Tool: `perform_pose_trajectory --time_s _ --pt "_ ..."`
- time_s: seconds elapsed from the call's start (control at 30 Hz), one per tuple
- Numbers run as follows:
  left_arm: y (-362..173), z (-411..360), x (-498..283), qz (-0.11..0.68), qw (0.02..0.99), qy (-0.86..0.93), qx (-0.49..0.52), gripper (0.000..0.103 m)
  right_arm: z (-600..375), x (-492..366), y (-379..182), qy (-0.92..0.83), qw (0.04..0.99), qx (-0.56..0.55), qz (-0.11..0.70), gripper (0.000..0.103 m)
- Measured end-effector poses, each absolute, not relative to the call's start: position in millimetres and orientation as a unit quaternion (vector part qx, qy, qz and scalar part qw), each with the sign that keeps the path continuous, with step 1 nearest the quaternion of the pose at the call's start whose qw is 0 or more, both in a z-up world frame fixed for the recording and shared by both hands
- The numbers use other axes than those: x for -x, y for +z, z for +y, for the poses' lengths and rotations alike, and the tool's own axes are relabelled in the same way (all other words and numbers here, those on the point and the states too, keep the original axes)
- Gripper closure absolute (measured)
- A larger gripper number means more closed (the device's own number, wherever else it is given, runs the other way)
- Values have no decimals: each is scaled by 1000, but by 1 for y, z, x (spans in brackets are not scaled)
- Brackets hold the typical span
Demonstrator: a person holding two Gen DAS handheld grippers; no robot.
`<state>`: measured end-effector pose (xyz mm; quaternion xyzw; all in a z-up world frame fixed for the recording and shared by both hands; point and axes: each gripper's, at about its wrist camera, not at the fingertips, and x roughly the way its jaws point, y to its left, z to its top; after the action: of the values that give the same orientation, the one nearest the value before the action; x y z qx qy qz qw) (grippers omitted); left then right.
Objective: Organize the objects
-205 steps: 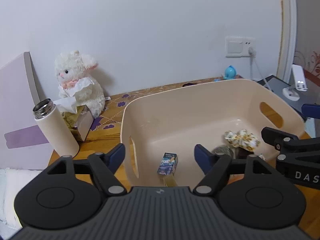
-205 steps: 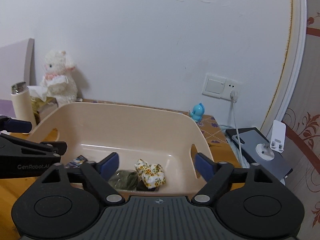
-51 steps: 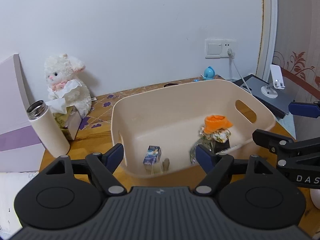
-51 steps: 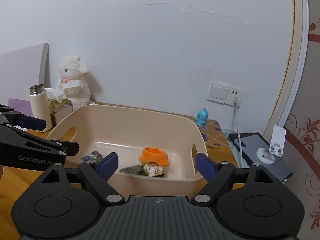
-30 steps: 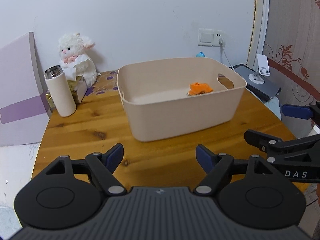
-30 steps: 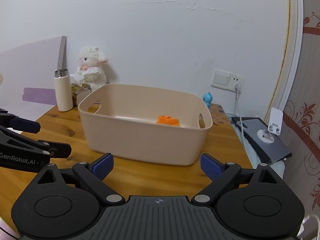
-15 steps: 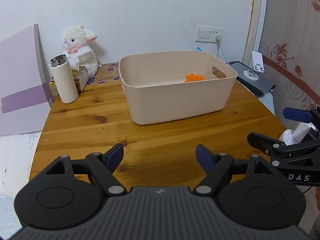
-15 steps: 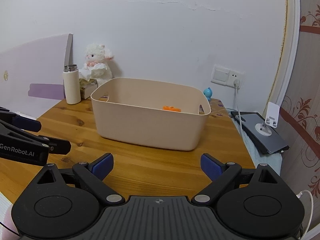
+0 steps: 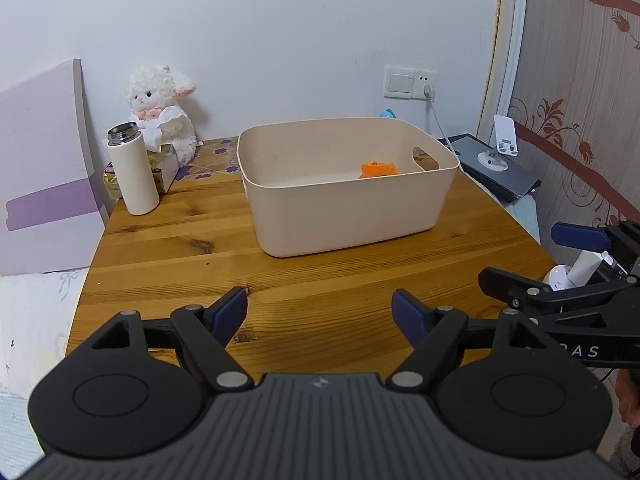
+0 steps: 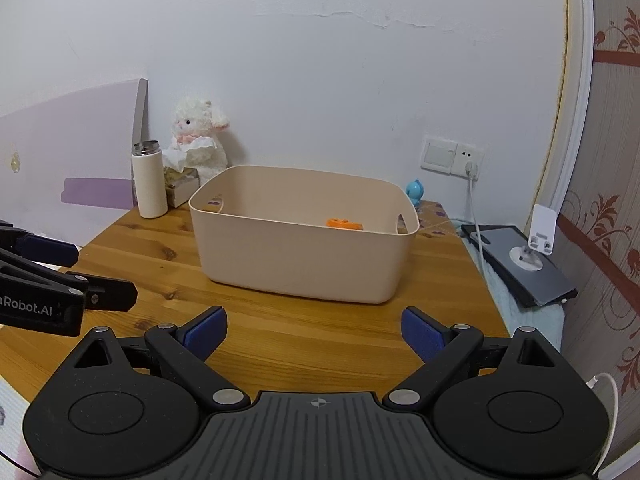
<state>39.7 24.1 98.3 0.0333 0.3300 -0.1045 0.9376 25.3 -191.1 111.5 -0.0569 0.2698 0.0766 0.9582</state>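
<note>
A beige plastic bin point(image 9: 352, 216) point(image 10: 304, 264) stands on the round wooden table point(image 9: 180, 248) point(image 10: 320, 332). An orange item point(image 9: 378, 169) point(image 10: 343, 223) shows above its rim; the rest of its contents are hidden by the wall. My left gripper point(image 9: 320, 316) is open and empty, low over the near table, well short of the bin. My right gripper point(image 10: 314, 332) is open and empty, also back from the bin. Each gripper shows at the edge of the other's view.
A white flask point(image 9: 134, 174) point(image 10: 150, 180), a tissue box point(image 9: 164, 166) and a plush lamb point(image 9: 160, 110) point(image 10: 200, 140) stand at the back left. A purple board point(image 9: 44, 168) leans at the left. A small blue toy point(image 10: 415, 191), a wall socket point(image 10: 452, 156) and a phone stand on a dark tablet point(image 10: 524, 256) are at the right.
Both grippers have pulled back from the bin, so it looks smaller and farther. Both stay open and empty. The orange item now lies in the bin.
</note>
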Motion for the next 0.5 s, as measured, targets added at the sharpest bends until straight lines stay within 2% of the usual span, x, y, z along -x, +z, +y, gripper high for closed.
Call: perform_pose_trajectory --time_s 0.5 --pt "95 21 -37 343 931 -121 -34 22 -196 -17 114 67 961 57 261 5"
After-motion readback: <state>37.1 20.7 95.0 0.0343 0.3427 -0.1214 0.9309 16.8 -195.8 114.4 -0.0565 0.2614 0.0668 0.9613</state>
